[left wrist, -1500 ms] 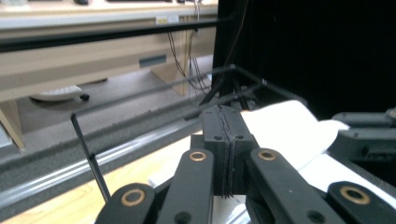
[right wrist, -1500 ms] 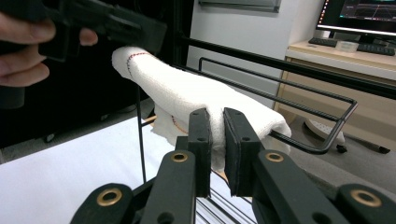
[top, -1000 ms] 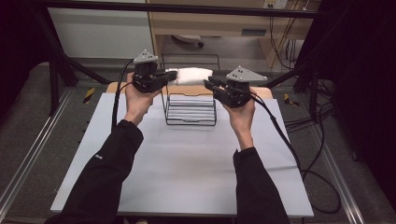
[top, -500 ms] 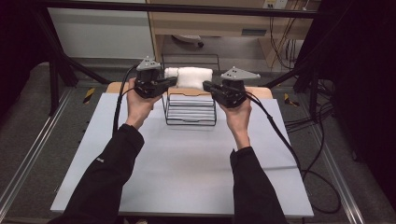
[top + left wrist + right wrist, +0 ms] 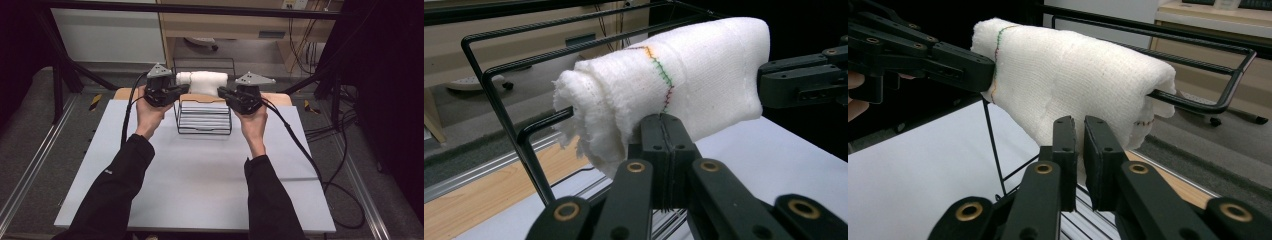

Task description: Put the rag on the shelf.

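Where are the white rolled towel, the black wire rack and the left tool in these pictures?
white rolled towel (image 5: 202, 82), high view, middle of the roll.
black wire rack (image 5: 202, 131), high view, front bottom wire.
left tool (image 5: 665, 142), left gripper view, tips of its shut jaws at the towel.

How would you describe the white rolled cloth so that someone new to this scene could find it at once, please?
Start at the pale grey table and find the black wire rack at its far middle. The white rolled towel sits over the rack's top, between the left gripper and the right gripper. It is the one soft white thing there, with a coloured stitched seam.
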Available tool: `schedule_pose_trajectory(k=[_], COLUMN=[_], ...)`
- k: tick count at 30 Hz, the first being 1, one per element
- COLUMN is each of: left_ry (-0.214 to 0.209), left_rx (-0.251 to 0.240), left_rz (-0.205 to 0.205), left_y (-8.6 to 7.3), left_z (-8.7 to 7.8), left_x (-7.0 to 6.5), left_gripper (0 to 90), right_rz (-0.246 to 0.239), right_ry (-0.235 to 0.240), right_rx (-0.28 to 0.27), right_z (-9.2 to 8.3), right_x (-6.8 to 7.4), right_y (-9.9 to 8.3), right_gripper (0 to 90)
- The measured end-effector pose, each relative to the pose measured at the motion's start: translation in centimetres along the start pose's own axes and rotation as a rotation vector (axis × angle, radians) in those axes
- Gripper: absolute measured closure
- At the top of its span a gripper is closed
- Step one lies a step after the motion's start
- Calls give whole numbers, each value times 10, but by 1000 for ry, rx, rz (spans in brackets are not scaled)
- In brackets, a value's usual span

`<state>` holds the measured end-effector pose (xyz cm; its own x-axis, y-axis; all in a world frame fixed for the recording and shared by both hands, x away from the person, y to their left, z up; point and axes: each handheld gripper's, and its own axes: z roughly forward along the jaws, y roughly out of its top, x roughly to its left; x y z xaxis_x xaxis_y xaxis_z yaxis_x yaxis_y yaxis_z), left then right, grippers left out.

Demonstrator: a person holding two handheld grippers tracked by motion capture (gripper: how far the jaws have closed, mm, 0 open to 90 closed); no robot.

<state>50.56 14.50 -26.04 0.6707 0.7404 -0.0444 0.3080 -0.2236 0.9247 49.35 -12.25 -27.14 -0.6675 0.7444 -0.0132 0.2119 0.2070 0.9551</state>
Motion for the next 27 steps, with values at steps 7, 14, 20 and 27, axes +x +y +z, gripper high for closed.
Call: schedule_pose_trajectory(k=[7,14,20,27], left_ry=[-1,-5,-21,-15], left_rx=[-17,-20,-9,19], left_rz=[12,19,14,1], left_y=[0,-7,-22,-47], left_z=[-8,-22,-35,-50], left_x=[-2,-2,1,10], left_gripper=[853,717,487,304], right_rz=[8,24,60,61], right_ry=[29,54,70,64], right_rx=[-33,-39,-13,-1], right_z=[-15,-32,-43,-58], right_x=[1,2,0,-4], right_y=[5,6,-2,-16], right_gripper=[709,488,292,130])
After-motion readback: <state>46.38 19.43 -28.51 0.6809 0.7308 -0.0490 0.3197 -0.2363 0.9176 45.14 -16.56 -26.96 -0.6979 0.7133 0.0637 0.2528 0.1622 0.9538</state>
